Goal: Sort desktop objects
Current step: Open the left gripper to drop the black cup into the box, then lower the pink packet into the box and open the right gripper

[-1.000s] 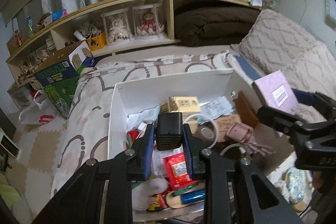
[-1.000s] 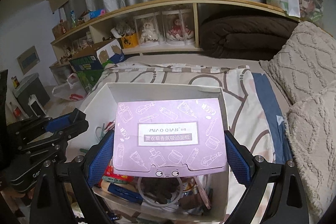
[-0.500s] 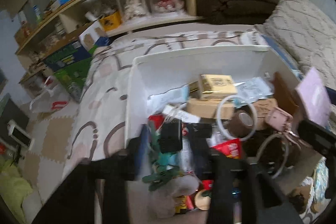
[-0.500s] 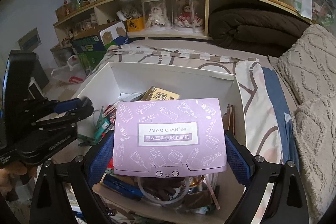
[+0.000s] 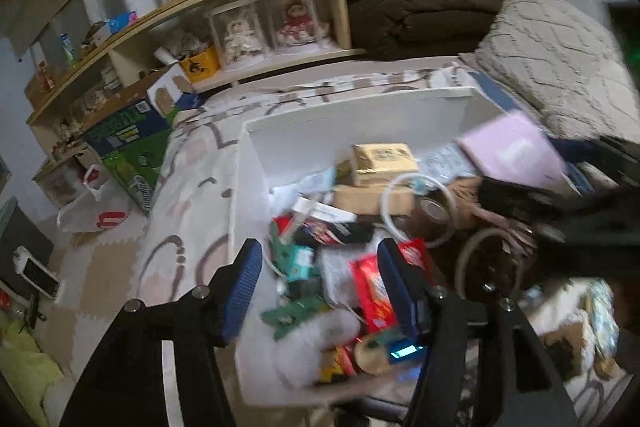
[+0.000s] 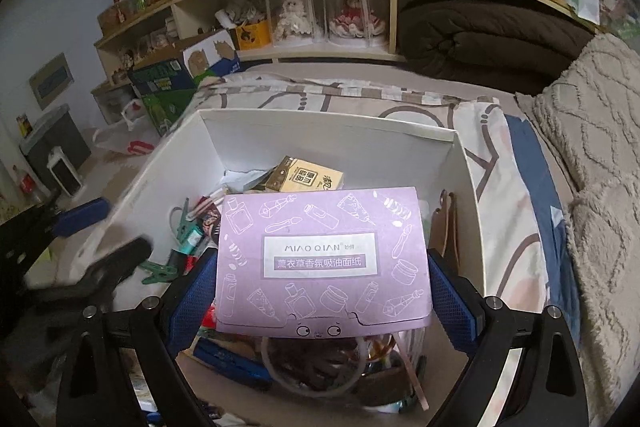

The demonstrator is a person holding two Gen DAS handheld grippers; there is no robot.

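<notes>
A lilac packet (image 6: 323, 259) lettered "MIAO QIAN" was pinched by its short edges in the right gripper (image 6: 320, 291) above the white storage box (image 6: 320, 125). A yellow carton (image 6: 306, 179) with unreadable print lay inside. The left gripper (image 5: 318, 287) was spread with nothing between its fingers over blurred clutter.

A: Any readable text?
B: Purple box (image 6: 323, 259), white label: "MIAO QIAN", then "薰衣草香氛吸油面纸".
A: Anything else?
B: Yellow carton (image 6: 306, 177) behind it has Chinese print, too small. Left view blurred.
</notes>
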